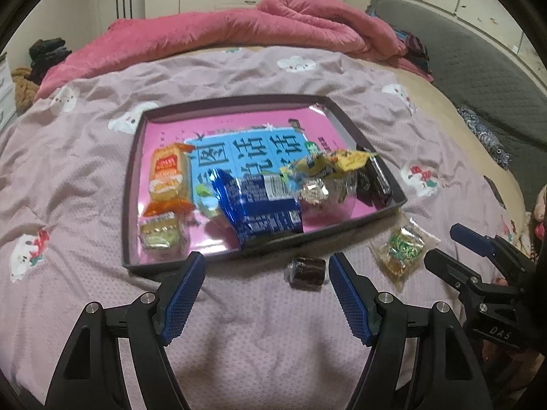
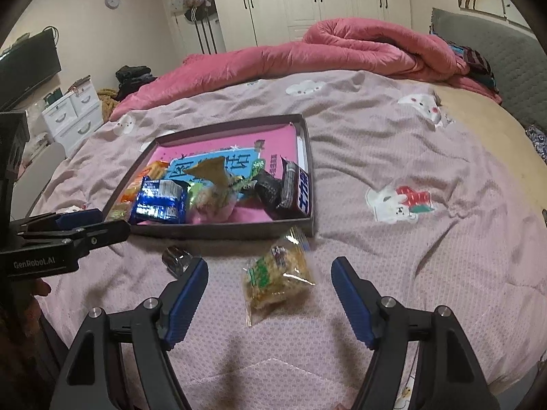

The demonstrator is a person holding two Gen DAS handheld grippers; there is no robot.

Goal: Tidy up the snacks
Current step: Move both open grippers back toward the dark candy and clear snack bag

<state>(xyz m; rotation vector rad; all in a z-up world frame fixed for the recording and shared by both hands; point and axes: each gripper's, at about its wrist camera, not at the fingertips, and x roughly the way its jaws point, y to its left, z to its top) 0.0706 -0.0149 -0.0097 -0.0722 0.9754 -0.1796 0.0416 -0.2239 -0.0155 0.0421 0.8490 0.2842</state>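
A dark-rimmed tray with a pink floor lies on the bed and holds several snacks, among them a blue packet and an orange packet. The tray also shows in the right wrist view. A small dark wrapped snack lies on the sheet just outside the tray, between my open left gripper's fingertips. A clear packet with green print lies on the sheet ahead of my open, empty right gripper. That packet also shows in the left wrist view.
A rolled pink quilt lies at the far side of the bed. A grey headboard stands at the right. White drawers and a screen stand at the left. The right gripper shows beside the left one.
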